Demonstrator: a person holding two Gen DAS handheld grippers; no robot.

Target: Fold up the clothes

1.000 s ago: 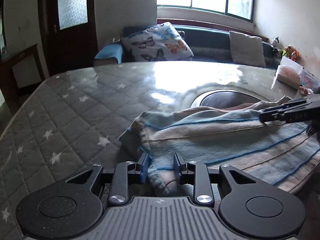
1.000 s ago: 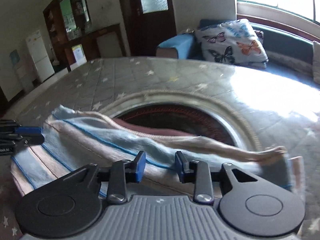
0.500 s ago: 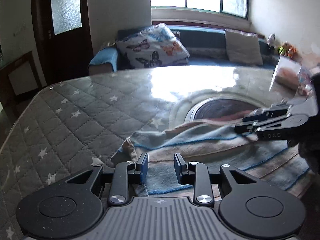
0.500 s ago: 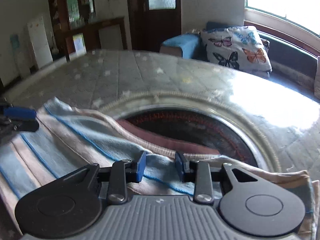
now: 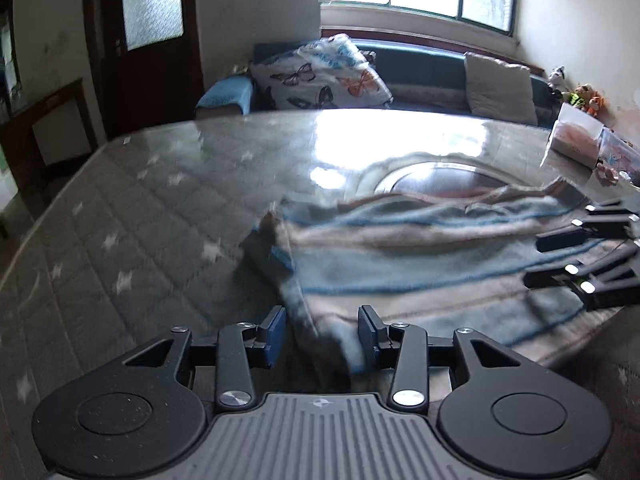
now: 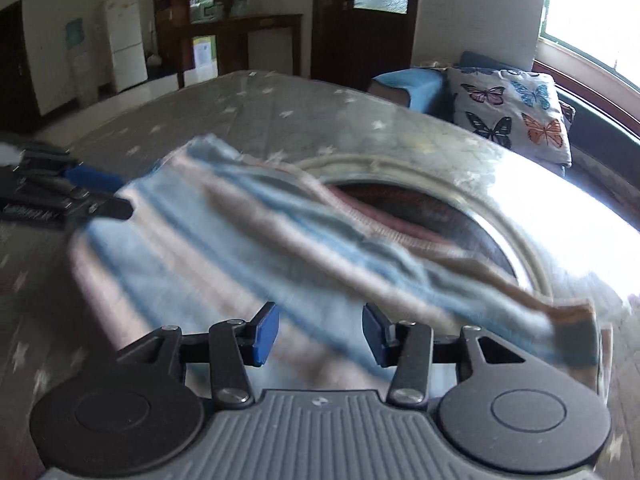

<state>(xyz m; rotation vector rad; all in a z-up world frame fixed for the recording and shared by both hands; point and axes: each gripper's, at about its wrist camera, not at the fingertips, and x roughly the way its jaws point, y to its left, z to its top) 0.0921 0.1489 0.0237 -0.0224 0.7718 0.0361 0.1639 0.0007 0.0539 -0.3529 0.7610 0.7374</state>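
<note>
From the left wrist view, the left hand-held gripper (image 5: 322, 334) hangs low over the counter (image 5: 132, 240), its blue pads apart, with the near left corner of the striped cloth (image 5: 420, 276) drooping into the gap between them. Whether cloth touches either pad cannot be told through the blur. The cloth lies spread across the counter's right half, its far edge over the round inset (image 5: 436, 178). The right hand-held gripper (image 5: 532, 260) shows at the right edge, above the cloth, fingers parted.

From the right wrist view, the right hand-held gripper (image 6: 320, 334) also has its pads spread wide, and the cloth (image 6: 248, 248) runs as a band across and beyond the gap, nothing clamped. The left hand-held gripper (image 6: 116, 196) sits at the cloth's far corner.

The step in hand looks like setting up a fold (both tools open at opposite ends of the near edge). The next move likely calls for closing each on its corner, then lifting the edge over evenly.
</note>
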